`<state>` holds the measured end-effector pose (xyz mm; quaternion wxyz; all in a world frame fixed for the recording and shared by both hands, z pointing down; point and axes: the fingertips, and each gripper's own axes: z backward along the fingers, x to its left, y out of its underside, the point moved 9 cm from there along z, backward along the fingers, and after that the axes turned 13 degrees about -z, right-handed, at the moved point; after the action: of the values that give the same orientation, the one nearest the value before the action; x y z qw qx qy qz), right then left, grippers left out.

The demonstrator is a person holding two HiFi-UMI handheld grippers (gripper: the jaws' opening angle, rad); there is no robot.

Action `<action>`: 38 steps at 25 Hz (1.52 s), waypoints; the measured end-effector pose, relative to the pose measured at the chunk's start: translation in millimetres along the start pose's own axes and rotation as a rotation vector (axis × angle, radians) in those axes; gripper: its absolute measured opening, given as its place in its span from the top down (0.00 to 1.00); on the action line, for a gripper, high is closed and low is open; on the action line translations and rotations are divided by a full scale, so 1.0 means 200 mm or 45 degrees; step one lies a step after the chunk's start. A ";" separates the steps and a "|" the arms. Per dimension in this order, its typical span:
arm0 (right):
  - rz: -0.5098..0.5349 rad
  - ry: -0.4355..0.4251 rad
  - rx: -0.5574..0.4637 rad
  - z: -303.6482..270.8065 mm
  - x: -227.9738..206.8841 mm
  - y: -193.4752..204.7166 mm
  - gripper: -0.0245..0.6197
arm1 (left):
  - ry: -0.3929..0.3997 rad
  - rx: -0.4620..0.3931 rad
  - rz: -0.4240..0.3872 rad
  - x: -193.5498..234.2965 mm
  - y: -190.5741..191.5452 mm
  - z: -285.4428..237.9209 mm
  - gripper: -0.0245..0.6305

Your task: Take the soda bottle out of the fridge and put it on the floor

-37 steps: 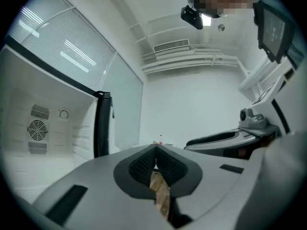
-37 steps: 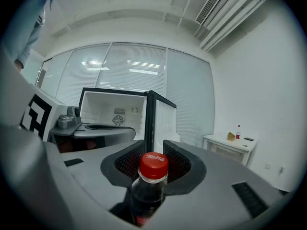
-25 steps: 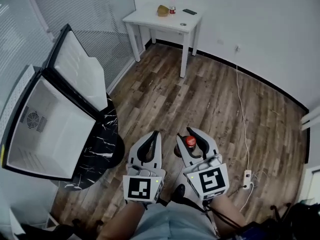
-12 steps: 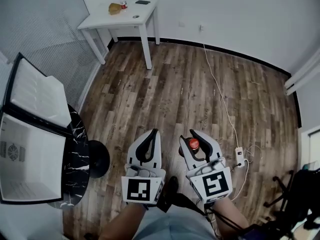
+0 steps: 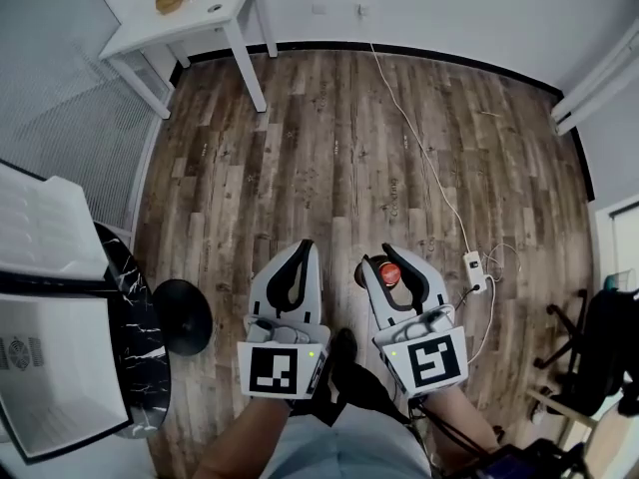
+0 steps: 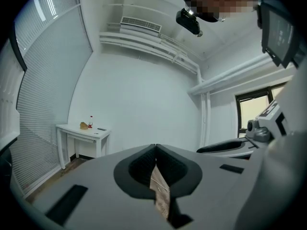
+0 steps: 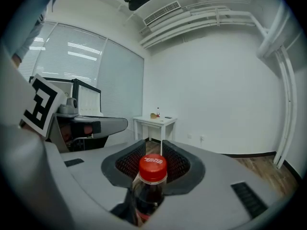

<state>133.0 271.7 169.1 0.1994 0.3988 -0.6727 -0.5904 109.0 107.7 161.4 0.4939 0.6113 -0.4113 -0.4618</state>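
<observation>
The soda bottle [image 5: 389,273], dark with a red cap, hangs upright over the wooden floor [image 5: 329,158]. My right gripper [image 5: 384,258] is shut on its neck, and its jaws have just been closing with the bottle between them. In the right gripper view the red cap of the bottle [image 7: 152,168] stands between the ribbed pads [image 7: 127,164]. My left gripper [image 5: 304,247] is beside it on the left, shut and empty; its tips meet in the left gripper view [image 6: 155,146]. The open fridge [image 5: 45,367] is at the far left edge.
A round black marble table [image 5: 140,337] stands by the fridge. A white table [image 5: 185,18] with small items is at the top left. A power strip [image 5: 473,265] and white cable [image 5: 409,128] lie on the floor to the right. A dark chair [image 5: 599,357] is at the lower right.
Both grippers, the right one carrying the bottle, have swung away from the fridge toward the open floor. The fridge and white table have slid to the left edge of the head view.
</observation>
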 end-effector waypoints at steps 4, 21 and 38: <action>-0.021 0.034 -0.002 -0.04 -0.06 0.06 0.77 | 0.028 0.021 0.003 0.01 0.07 -0.08 0.94; -0.095 0.131 0.049 -0.14 -0.22 0.47 0.78 | 0.112 0.093 0.040 -0.06 0.48 -0.25 0.94; -0.182 0.161 0.118 -0.27 -0.32 1.09 0.78 | 0.159 0.178 0.011 -0.09 1.09 -0.33 0.94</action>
<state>144.7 283.4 402.3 0.1801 0.4910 -0.6553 -0.5450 158.5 101.9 385.0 0.4768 0.6700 -0.4137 -0.3906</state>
